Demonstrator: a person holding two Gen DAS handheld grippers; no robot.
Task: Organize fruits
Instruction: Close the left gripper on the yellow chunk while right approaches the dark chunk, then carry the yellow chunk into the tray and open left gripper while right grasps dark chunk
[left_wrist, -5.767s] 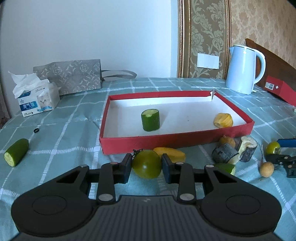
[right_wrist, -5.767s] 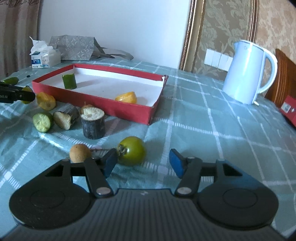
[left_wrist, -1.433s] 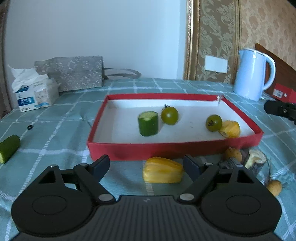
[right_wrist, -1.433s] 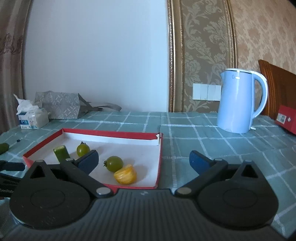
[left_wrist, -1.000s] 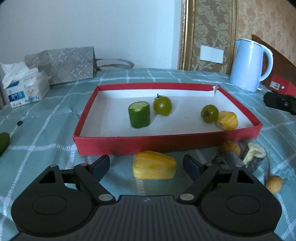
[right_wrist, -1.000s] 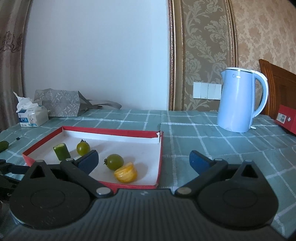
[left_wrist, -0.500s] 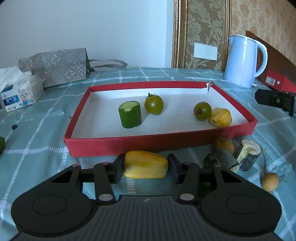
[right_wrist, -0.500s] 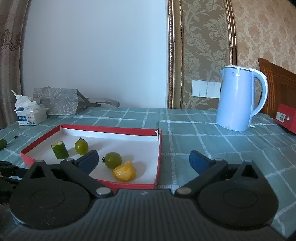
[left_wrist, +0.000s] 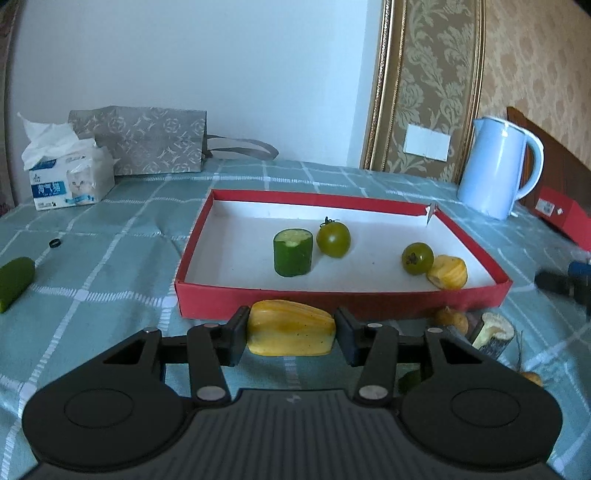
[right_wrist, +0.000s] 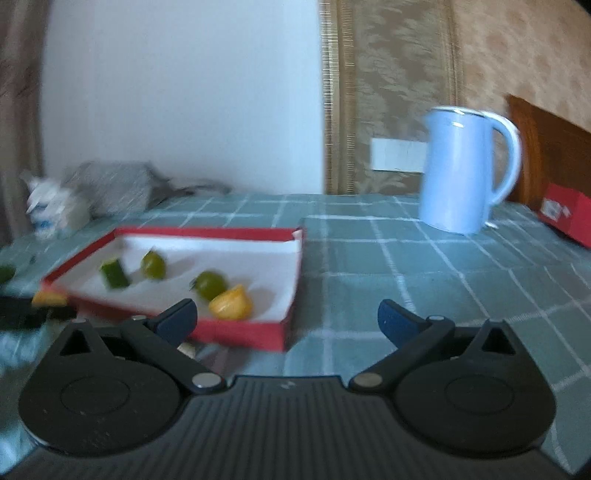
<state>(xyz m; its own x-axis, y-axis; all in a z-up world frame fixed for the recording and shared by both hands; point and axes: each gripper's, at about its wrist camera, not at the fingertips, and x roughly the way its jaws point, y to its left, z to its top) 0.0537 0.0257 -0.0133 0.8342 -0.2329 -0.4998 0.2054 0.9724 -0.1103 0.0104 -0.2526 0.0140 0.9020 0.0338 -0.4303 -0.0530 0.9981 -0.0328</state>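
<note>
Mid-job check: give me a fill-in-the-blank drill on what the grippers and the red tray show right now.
1. The left gripper is shut on a ____ fruit piece.
2. The red cardboard tray holds ____ round green tomatoes.
3. The right gripper has its jaws ____.
4. The cut green cucumber piece in the tray stands ____.

Missing: yellow; two; open; upright

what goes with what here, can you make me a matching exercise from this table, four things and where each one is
Things
1. yellow fruit piece
2. cucumber chunk
3. blue kettle
4. tissue box

Places
A. standing upright inside the red box
B. far left of the table, beside the grey bag
C. clamped between the pads of the left gripper
D. far right of the table, beyond the red box

Pairs: 1-C, 2-A, 3-D, 4-B
</note>
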